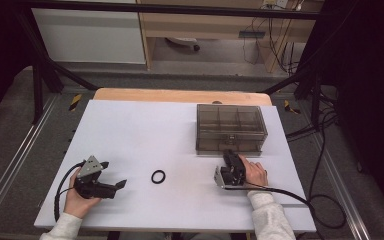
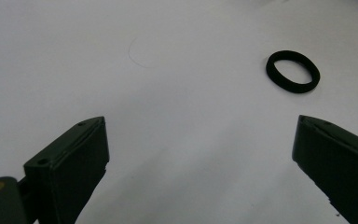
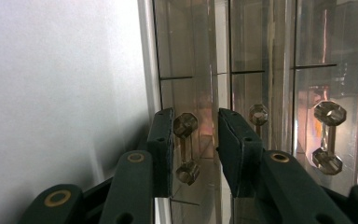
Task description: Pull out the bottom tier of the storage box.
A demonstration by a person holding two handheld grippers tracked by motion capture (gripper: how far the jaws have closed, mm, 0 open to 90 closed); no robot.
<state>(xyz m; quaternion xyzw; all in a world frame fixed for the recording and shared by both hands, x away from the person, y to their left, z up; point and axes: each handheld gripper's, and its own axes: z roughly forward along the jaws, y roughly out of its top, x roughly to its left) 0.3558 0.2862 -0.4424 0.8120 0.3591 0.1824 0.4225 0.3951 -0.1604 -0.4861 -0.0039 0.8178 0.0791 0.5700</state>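
A smoky clear plastic box [image 1: 230, 127] with compartments stands closed at the back right of the white table [image 1: 130, 130]. My right gripper [image 1: 228, 154] lies against its front wall. In the right gripper view the right gripper [image 3: 196, 114] has its jaws on either side of a small clear dumbbell-shaped handle [image 3: 185, 125] on the box [image 3: 261, 56], with a gap left on one side. A black ring [image 1: 153, 173] lies flat mid-table. My left gripper [image 1: 114, 174] rests open to the left of it, and the ring [image 2: 274, 73] shows beyond the left gripper [image 2: 200, 120], off to one side.
Two more clear handles [image 3: 328, 135] sit along the box's front wall. Black cables trail from both grippers over the table's near edge. Floor rails and a black frame surround the table, with a wooden bench behind it.
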